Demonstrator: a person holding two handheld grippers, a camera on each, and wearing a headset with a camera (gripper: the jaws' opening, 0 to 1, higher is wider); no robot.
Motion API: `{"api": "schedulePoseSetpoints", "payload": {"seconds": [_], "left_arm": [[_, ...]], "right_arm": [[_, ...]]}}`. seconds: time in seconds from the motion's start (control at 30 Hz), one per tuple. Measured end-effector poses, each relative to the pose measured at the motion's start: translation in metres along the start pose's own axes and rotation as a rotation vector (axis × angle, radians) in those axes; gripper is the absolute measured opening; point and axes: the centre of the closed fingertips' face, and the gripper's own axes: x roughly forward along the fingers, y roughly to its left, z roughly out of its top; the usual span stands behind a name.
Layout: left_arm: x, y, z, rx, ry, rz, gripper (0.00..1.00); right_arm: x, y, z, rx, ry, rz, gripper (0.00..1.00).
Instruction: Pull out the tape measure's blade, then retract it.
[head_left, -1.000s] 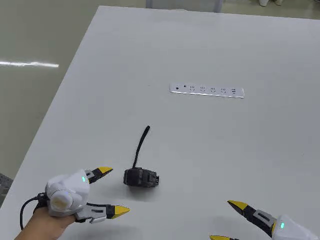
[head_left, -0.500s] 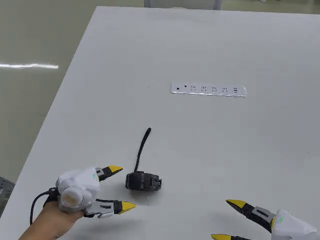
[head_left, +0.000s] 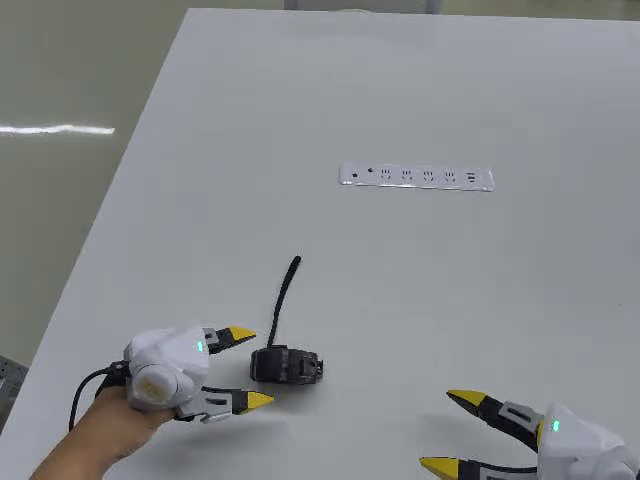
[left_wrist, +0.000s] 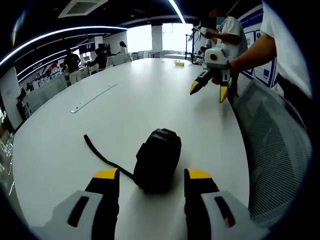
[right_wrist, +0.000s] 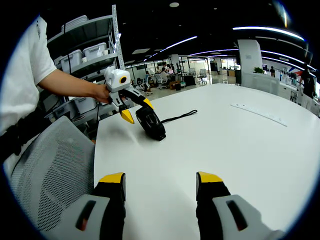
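Note:
A small black tape measure lies on the white table, its black wrist strap trailing away from it. My left gripper is open just left of it, yellow tips either side of its near end without touching. In the left gripper view the tape measure sits just beyond my open left gripper. My right gripper is open at the table's near right, well apart from the case. In the right gripper view the tape measure lies far ahead of my right gripper.
A white power strip lies flat further up the table. The table's left edge drops to a green floor. A mesh chair stands beside the table, and people work in the background.
My left gripper has moved right, closing in on the tape measure so its tips now flank the case's near end. The right gripper shifted slightly lower. The tape measure has not moved.

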Motion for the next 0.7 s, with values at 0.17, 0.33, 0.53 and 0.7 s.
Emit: {"api": "schedulePoseSetpoints", "payload": {"seconds": [0.17, 0.33, 0.53, 0.7], "left_arm": [[0.004, 0.001, 0.000, 0.021, 0.006, -0.018, 0.47], [0.008, 0.000, -0.001, 0.045, 0.011, -0.041, 0.44], [0.013, -0.002, -0.002, 0.062, 0.023, -0.065, 0.41], [0.015, -0.002, -0.001, 0.080, 0.028, -0.077, 0.38]], "right_arm": [[0.004, -0.003, 0.002, 0.000, 0.003, 0.011, 0.57], [0.007, -0.005, 0.004, -0.005, 0.007, 0.021, 0.56], [0.008, -0.008, 0.008, 0.000, 0.002, 0.025, 0.56], [0.009, -0.008, 0.008, -0.004, 0.006, 0.032, 0.56]]}}
